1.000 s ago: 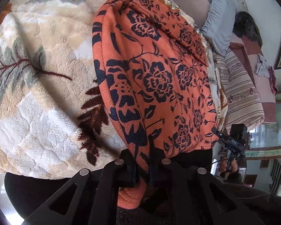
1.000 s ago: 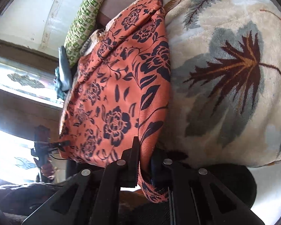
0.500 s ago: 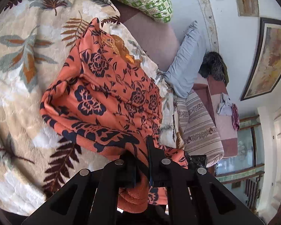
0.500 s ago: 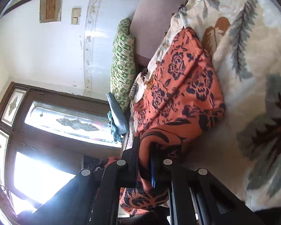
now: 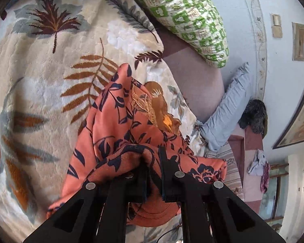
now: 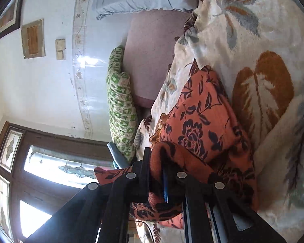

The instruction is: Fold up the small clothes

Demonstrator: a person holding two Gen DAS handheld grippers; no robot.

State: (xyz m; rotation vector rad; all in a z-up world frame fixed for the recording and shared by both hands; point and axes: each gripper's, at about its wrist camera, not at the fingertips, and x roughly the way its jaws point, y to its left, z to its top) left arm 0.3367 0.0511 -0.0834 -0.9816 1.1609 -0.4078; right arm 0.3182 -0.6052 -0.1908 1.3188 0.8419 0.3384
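The left gripper [image 5: 152,162] is clamped tight on a fold of the orange floral garment [image 5: 119,125], which lies bunched on the leaf-patterned blanket [image 5: 30,77] near its far edge; the right gripper [image 6: 155,162] pinches another fold of it.

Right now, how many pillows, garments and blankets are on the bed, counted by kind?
Pillows: 2, green and blue
Garments: 1, orange floral garment, gripped by both tongs
Blankets: 1, leaf-print blanket
Total: 4
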